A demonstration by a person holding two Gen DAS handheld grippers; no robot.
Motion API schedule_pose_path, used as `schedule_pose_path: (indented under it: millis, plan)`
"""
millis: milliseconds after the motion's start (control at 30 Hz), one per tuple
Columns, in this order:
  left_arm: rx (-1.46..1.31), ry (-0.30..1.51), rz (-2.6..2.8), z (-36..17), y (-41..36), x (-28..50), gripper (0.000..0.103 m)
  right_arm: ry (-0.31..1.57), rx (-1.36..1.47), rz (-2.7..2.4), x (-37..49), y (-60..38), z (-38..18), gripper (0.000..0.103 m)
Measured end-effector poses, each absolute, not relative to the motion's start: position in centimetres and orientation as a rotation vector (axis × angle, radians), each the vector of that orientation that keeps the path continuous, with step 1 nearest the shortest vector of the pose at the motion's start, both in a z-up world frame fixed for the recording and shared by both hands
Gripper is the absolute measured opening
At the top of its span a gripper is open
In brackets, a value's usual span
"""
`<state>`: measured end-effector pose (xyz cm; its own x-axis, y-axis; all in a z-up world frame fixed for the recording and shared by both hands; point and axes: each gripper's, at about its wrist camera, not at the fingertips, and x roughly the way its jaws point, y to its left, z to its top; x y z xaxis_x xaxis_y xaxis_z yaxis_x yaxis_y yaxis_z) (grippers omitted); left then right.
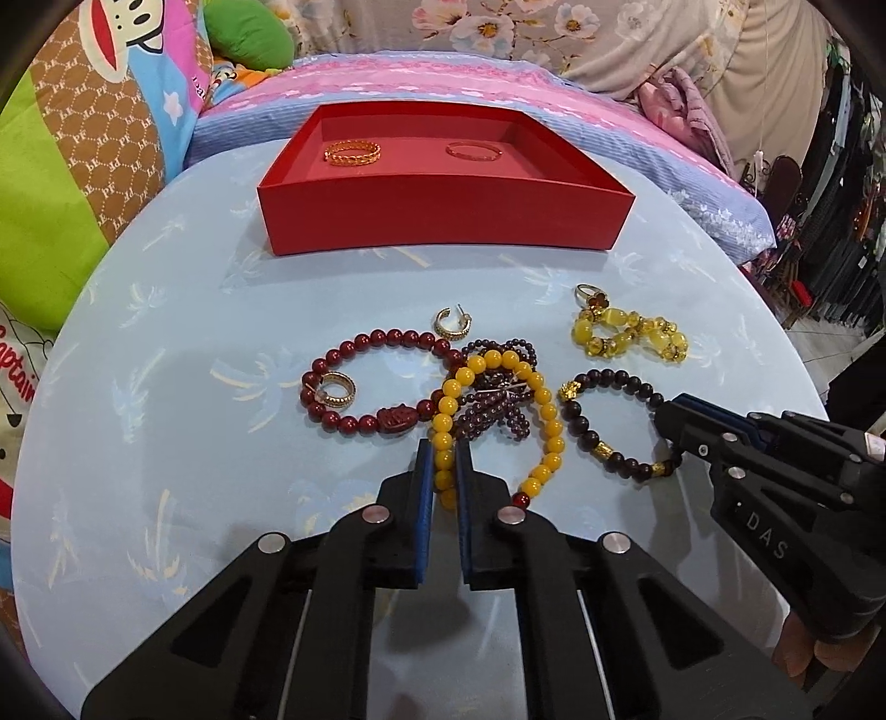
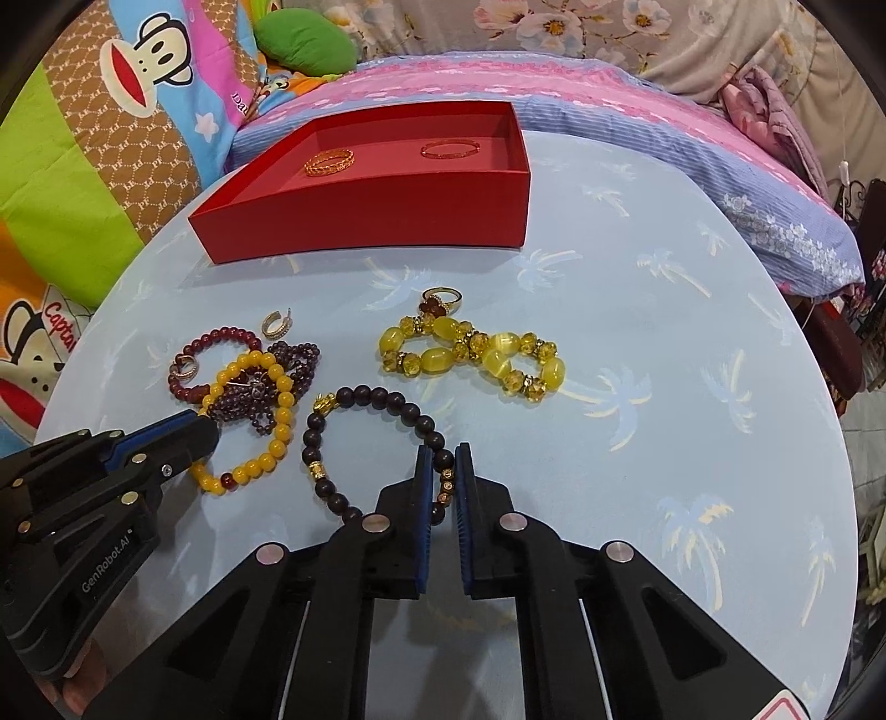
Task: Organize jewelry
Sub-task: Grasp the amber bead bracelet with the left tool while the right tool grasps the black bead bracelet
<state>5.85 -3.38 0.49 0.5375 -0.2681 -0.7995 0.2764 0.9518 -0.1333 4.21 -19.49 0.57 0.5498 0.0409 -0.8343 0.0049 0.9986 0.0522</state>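
The left gripper [image 1: 444, 471] pinches the yellow bead bracelet [image 1: 545, 437] between narrow fingers. The right gripper [image 2: 444, 476] pinches the dark bead bracelet [image 2: 382, 443]. The red box [image 1: 443, 221] sits far ahead of both.

The left hand-held gripper [image 1: 444, 471] is lowered, its blue-padded fingers [image 1: 424, 487] narrowed to a slim gap. The right hand-held gripper [image 2: 444, 476] sits alongside to its right, fingers [image 2: 464, 487] equally close together.

Home bedroom: bed with pink-blue bedding [image 1: 421, 83] at 12 o'clock, cartoon monkey quilt [image 1: 99, 111] at 10 o'clock, floral fabric [image 2: 609, 27] behind; round palm-print table [image 2: 637, 387] in front
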Motion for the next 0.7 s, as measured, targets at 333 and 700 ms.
schedule_pose_path:
  millis: [333,700]
  plan:
    - [-0.034,0.905,-0.341,3.6,-2.4,5.2,0.007,0.930,0.093,0.036,3.2,-20.2,3.5,0.007]
    - [-0.043,0.844,-0.367,7.9,-2.5,6.5,0.007,0.845,0.100,0.075,4.5,-20.4,8.1,0.007]
